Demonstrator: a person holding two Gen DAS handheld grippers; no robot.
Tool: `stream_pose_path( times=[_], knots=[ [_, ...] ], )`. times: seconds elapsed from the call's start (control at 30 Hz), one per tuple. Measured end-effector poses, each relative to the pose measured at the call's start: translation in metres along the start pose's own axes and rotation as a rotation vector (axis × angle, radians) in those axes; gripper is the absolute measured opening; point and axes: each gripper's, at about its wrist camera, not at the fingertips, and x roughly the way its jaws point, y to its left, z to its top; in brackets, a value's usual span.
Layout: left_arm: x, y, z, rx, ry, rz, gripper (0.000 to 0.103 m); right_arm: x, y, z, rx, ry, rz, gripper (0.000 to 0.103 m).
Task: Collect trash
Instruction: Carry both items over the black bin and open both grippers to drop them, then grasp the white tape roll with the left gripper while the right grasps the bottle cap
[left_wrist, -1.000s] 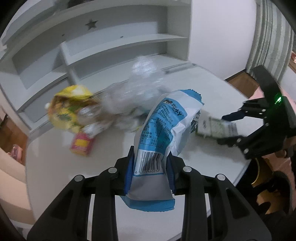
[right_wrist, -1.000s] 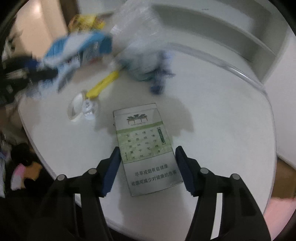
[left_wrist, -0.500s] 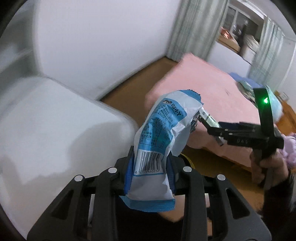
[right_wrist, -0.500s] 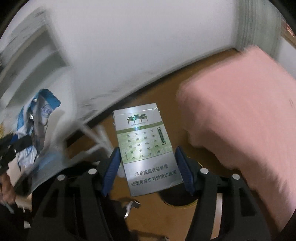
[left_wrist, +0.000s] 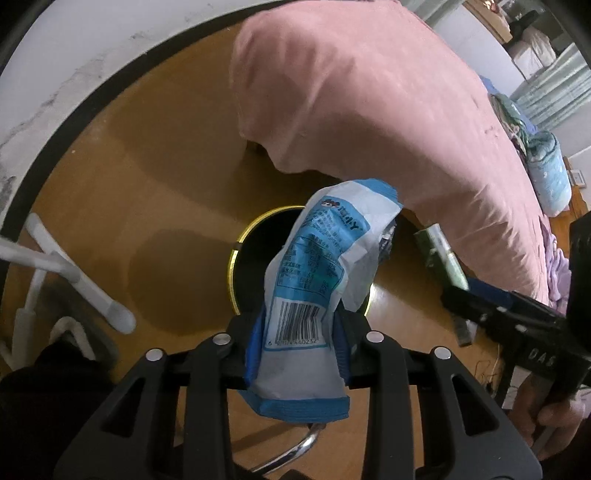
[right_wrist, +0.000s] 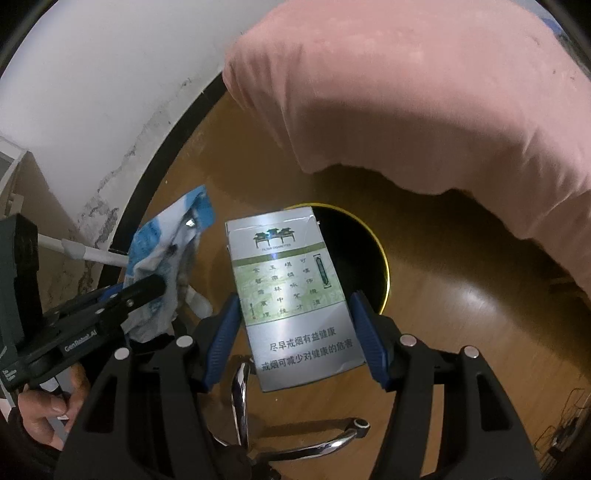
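My left gripper is shut on a blue and white snack wrapper and holds it above a round black trash bin with a yellow rim on the wooden floor. My right gripper is shut on a silver and green cigarette pack, held over the same bin. In the right wrist view the left gripper with the wrapper is at the left. In the left wrist view the right gripper with the pack is at the right.
A bed with a pink cover overhangs the floor just behind the bin. A white wall with a black baseboard curves along the left. White table legs stand at the left. Chrome chair legs lie below the grippers.
Both grippers have swung away from the table and down toward the floor, with the wrapper and the pack still held. The bin is now under them.
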Motion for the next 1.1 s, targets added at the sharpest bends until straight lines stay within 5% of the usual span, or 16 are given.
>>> stream_pose_path(
  times=[0.13, 0.47, 0.53, 0.7, 0.9, 1.1],
  knots=[
    [0.013, -0.008, 0.004, 0.038, 0.000, -0.003, 0.067, 0.006, -0.006, -0.002, 0.029, 0.010, 0.007, 0.060],
    [-0.022, -0.010, 0.007, 0.023, -0.041, 0.013, 0.072, 0.022, -0.008, 0.012, 0.023, 0.037, 0.002, 0.062],
    [-0.046, -0.015, 0.003, 0.037, -0.066, 0.033, 0.078, 0.019, -0.003, 0.014, 0.022, 0.024, 0.001, 0.083],
    [-0.113, -0.022, -0.011, 0.095, -0.150, 0.057, 0.089, -0.012, 0.025, 0.024, -0.031, -0.046, -0.018, 0.085],
    [-0.243, -0.005, -0.054, 0.101, -0.337, 0.087, 0.096, -0.098, 0.124, 0.024, -0.246, -0.228, 0.052, 0.092],
    [-0.365, 0.088, -0.139, -0.074, -0.507, 0.295, 0.096, -0.144, 0.289, -0.013, -0.608, -0.298, 0.208, 0.094]
  ],
)
